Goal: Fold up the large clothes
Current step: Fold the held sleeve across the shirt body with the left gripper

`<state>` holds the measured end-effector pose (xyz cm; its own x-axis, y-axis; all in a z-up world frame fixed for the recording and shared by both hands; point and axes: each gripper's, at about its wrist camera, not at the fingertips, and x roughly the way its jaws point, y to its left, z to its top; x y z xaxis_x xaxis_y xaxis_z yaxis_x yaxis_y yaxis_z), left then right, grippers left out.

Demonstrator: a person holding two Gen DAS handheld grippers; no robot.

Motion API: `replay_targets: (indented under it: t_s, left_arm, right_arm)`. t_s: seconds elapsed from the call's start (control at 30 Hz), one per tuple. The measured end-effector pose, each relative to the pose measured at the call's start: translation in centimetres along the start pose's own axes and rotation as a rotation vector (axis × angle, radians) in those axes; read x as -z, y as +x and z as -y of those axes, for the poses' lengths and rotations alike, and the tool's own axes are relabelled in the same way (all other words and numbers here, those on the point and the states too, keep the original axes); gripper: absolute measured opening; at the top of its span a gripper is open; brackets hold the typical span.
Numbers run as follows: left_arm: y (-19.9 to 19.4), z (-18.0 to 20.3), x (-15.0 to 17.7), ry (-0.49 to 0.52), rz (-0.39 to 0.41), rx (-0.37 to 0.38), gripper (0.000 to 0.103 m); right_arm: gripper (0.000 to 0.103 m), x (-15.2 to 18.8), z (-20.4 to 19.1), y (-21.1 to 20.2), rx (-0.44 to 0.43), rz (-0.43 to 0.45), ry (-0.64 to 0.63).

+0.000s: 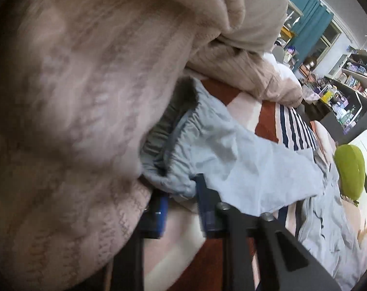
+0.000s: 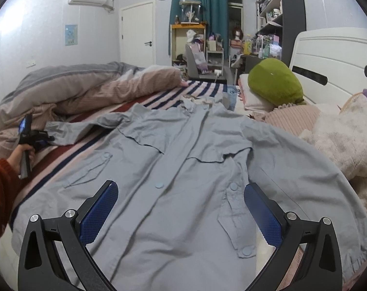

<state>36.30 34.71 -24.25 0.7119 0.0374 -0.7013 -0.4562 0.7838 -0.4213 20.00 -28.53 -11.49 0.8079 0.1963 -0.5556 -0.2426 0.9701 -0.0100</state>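
Observation:
A light blue jacket (image 2: 183, 169) lies front up on the striped bed sheet (image 2: 203, 88), buttoned, with its sleeves spread out. My right gripper (image 2: 181, 206) hangs open just above its lower front, blue pads (image 2: 98, 213) wide apart and nothing between them. At the far left a hand (image 2: 23, 152) in a red sleeve holds my left gripper (image 2: 37, 137) at the end of the left sleeve. In the left wrist view the gathered sleeve cuff (image 1: 173, 181) is bunched between the tips of my left gripper (image 1: 178, 186), which is shut on it. A pink blanket hides part of one finger.
A pink knit blanket (image 1: 74, 97) crowds the left gripper's left side; with a grey duvet (image 2: 74, 92) it is heaped along the bed's left. A green cushion (image 2: 275, 82), white headboard (image 2: 329, 60) and fluffy white throw (image 2: 341, 140) stand right. Shelves and a desk sit behind.

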Motion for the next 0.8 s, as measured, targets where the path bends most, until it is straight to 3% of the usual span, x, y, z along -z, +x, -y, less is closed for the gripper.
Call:
replay_targets:
  t_s: [0.1,0.2,0.33,0.4,0.5,0.63,0.7,0.8]
  left_arm:
    - [-1.8,2.6,0.3,0.125,0.068,-0.004,0.009]
    - [-5.2,5.6,0.6,0.242,0.142,0.063,0.008]
    - [-10.3,12.0,1.9,0.394,0.194,0.276,0.008]
    - [-12.2,15.5,3.6,0.478,0.182,0.382,0.008]
    - [-13.6,20.7,7.7,0.596,0.101,0.543,0.008]
    - [-11.8,25.4,14.2,0.677,-0.117,0.683,0.008]
    - [-9.9,26.6,17.1,0.725,-0.240,0.688,0.009]
    - [-8.0,27.3,21.0,0.821,-0.338,0.605,0.018]
  right_arm:
    - [0.103,0.1,0.3,0.1,-0.009,0.003,0.012]
    - [0.103,0.0,0.1,0.5,-0.029,0.003,0.015]
    - [0.103,0.1,-0.6,0.7,-0.047,0.004,0.010]
    - [0.103,0.2,-0.8,0.5,-0.055,0.008,0.012]
    - [0.103,0.4,-0.7,0.0,-0.054,0.015,0.015]
    - [0.103,1.0,-0.3,-0.6,-0.053,0.018,0.033]
    - [0.103,1.4,0.0,-0.3,-0.051,-0.001,0.037]
    - [0.103,2.2,0.3,0.7,-0.054,-0.046,0.048]
